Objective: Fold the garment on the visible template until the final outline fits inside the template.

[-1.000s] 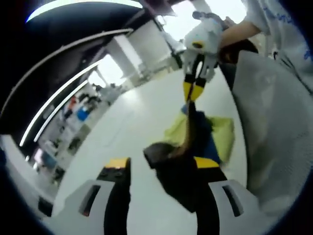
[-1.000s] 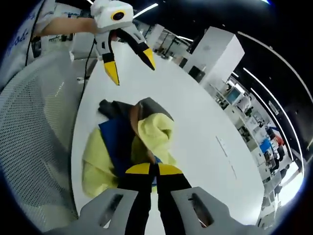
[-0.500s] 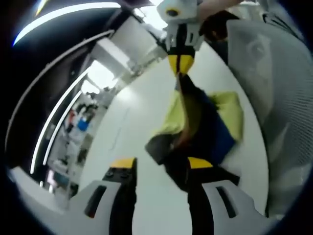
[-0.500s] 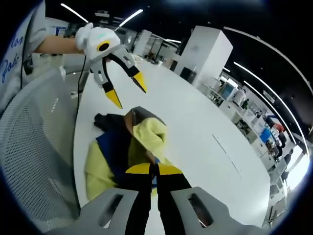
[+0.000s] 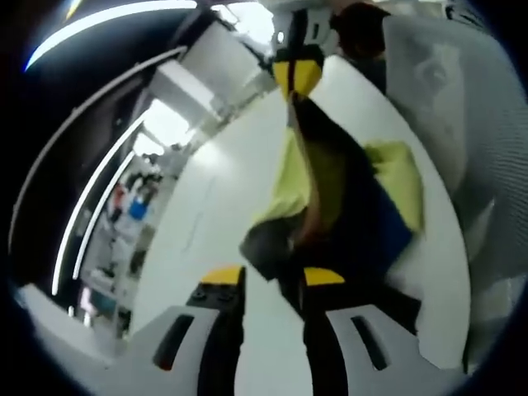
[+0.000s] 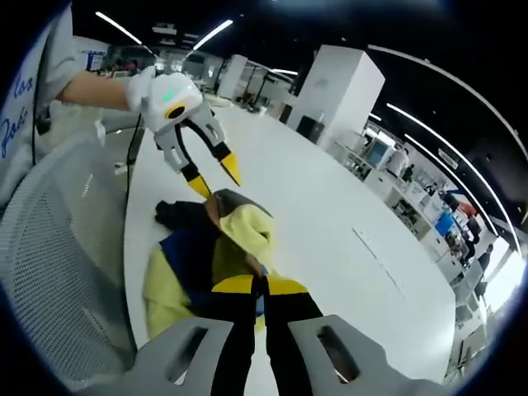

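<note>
On the white table (image 6: 330, 239) the garment (image 6: 206, 256) lies bunched: right hand-held gripper (image 6: 259, 285) clamps its edge, left hand-held gripper (image 6: 211, 175) hangs apart above it. Likely spreading; left must pinch next.

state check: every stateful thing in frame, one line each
garment: bunched in a heap on the table, yellow, blue and dark layers mixed, not folded flat
left gripper: open, jaws spread just above the garment's dark end
right gripper: shut on the garment's near edge
table: white, bearing the garment
mesh chair back: beside the table edge, nothing on it
</note>
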